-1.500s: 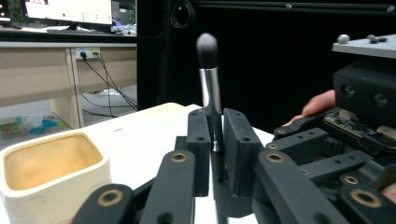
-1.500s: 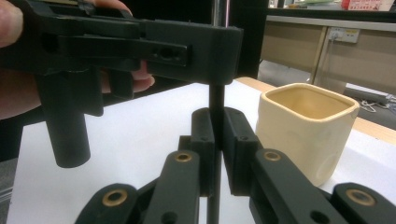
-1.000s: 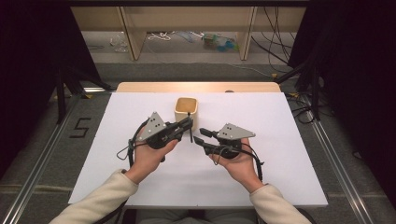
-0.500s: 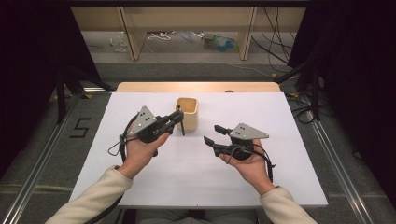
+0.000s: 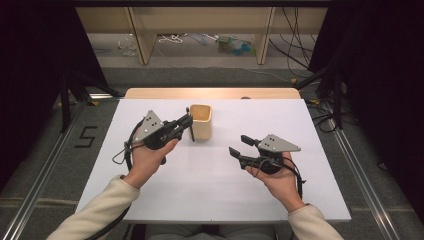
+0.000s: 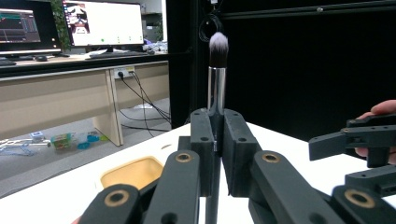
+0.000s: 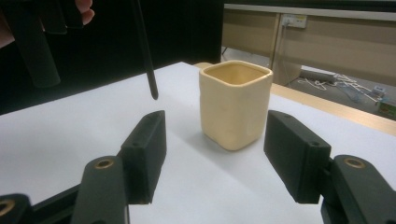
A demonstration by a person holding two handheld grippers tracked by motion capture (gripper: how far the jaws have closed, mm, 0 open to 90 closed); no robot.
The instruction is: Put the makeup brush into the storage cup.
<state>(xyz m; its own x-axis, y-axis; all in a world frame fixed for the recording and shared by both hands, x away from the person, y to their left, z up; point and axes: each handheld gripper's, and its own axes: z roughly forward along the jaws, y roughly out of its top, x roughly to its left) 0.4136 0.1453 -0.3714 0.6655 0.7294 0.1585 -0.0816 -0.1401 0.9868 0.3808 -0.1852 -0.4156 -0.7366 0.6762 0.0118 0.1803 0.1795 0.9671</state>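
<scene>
White tabletop (image 5: 210, 185) fills the near ground. On it, the right claw (image 5: 240, 146) hangs with its jaws apart and nothing between them; they have just been opening as it drew back from the middle. The left claw (image 5: 186, 121) is clamped on a slim black-handled makeup brush with a silver ferrule (image 6: 216, 88), bristles up, now carried just beside the cream square ceramic cup (image 5: 201, 121). Judged step: bringing the brush to the cup; next, lower its handle inside the rim.
</scene>
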